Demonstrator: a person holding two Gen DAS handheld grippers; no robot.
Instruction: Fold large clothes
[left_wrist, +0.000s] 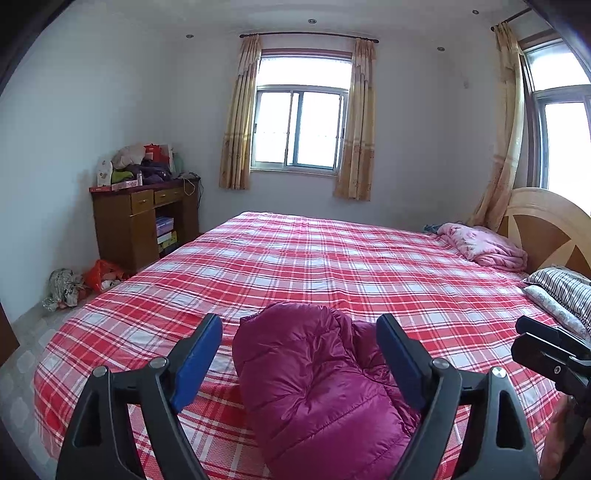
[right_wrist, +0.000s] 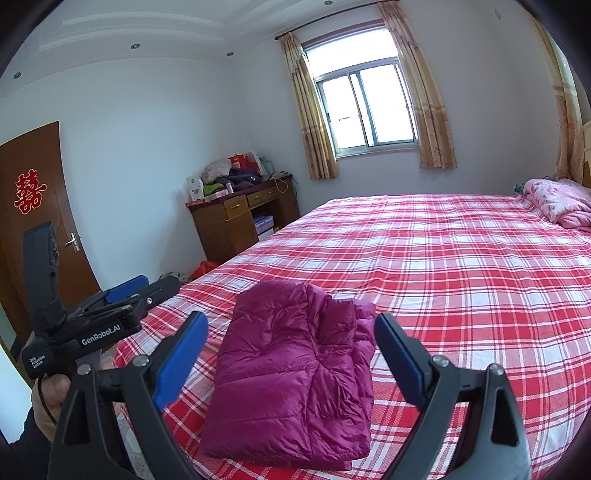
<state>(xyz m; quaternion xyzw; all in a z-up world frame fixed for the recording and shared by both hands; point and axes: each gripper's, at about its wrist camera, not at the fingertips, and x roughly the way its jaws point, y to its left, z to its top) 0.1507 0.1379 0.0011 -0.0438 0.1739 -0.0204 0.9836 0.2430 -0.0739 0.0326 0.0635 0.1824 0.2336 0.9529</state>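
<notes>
Magenta puffer jacket (right_wrist: 291, 373) lies folded between open fingers (right_wrist: 177, 358).

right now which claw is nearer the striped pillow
Right. The right claw hovers close by the striped pillow; the left claw is farther off, facing the magenta jacket.

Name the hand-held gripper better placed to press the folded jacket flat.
Probably the right hand-held gripper: its view shows the whole folded magenta jacket centred between open jaws. The left hand-held gripper sees it off-centre.
</notes>
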